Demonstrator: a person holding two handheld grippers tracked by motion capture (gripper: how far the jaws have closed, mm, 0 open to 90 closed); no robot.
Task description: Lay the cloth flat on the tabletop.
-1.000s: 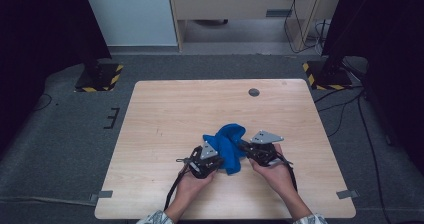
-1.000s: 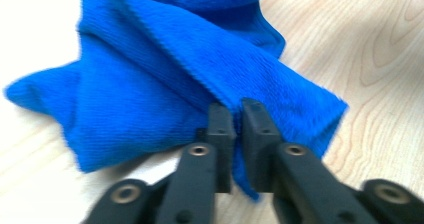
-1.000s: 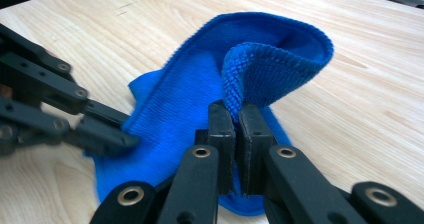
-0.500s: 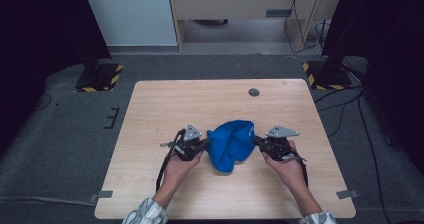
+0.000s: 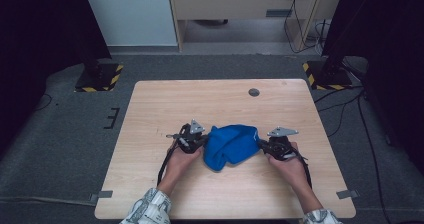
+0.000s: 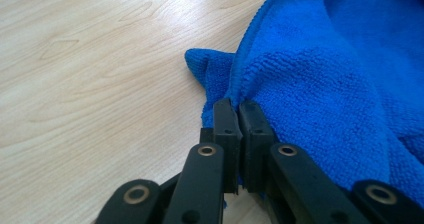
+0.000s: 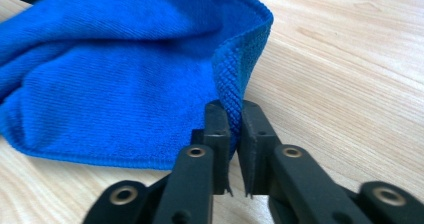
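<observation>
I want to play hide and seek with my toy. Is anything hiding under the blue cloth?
Around the blue cloth only the wooden table shows. The cloth lies bunched, so whatever might be beneath its middle is covered.

Since a second ago the two hands have drawn apart: the left gripper now sits farther toward the table's left side, the right gripper farther toward its right. The blue cloth, earlier bunched high in a narrow heap between hands held close together, now lies pulled out wider and flatter across the wooden table. The right gripper's jaws have just been opening slightly, the cloth's hem still between them.
</observation>
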